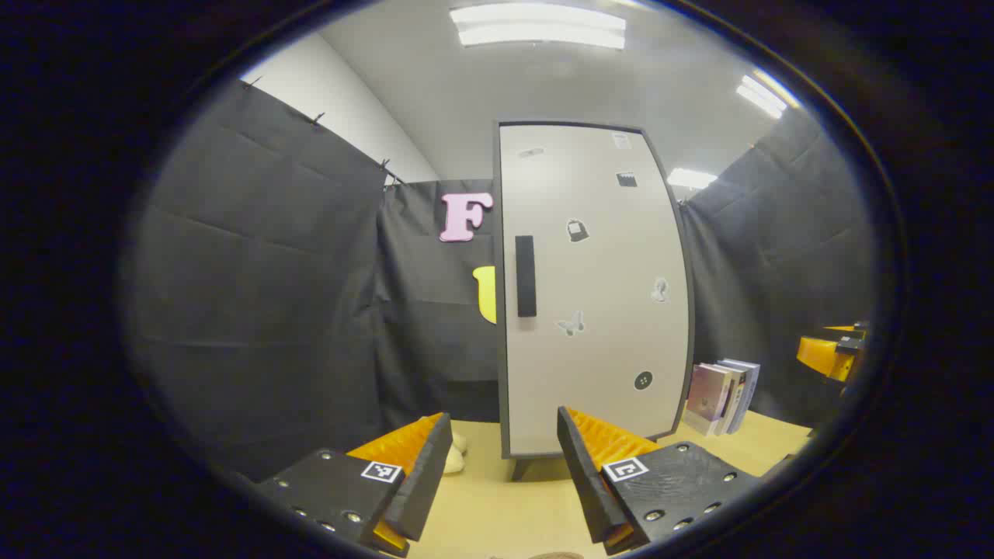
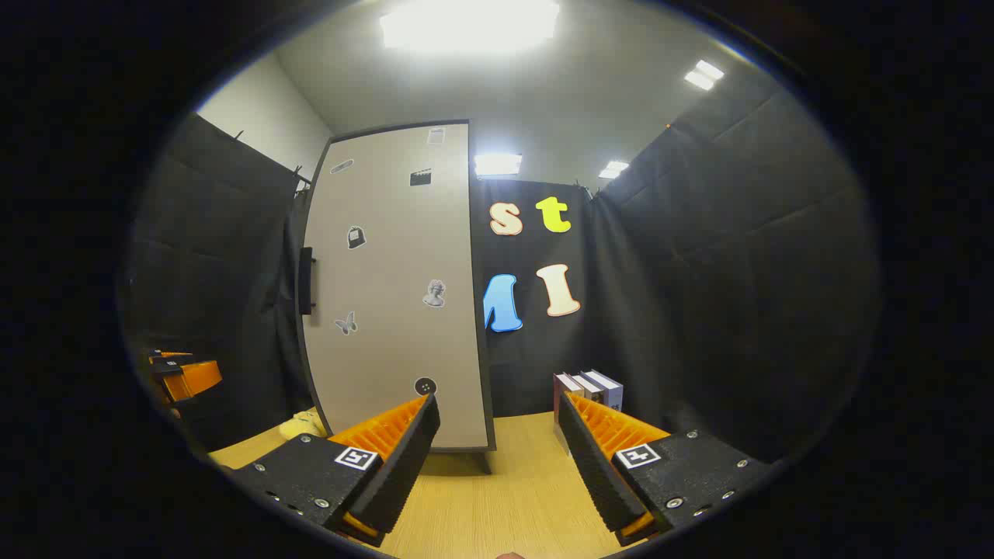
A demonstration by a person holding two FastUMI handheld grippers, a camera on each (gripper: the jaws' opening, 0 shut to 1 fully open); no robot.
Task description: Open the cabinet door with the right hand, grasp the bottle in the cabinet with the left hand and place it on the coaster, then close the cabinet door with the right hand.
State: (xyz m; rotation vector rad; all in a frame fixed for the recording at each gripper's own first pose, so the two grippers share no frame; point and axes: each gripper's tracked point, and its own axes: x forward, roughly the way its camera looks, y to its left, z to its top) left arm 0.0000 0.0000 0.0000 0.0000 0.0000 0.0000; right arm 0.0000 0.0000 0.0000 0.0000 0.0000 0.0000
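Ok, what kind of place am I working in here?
Likely a staged recording booth, not a real home: black cloth walls, office ceiling lights, and a lone closed cabinet with books on a wooden table.

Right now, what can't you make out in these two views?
- Bottle: behind the closed cabinet door, in both views.
- Coaster: a brown sliver at the bottom edge of the left gripper view, cut off; cannot tell what it is.
- Pale object on the table: half hidden by the left gripper finger.
- Books: partly covered by the right gripper finger; titles too small.
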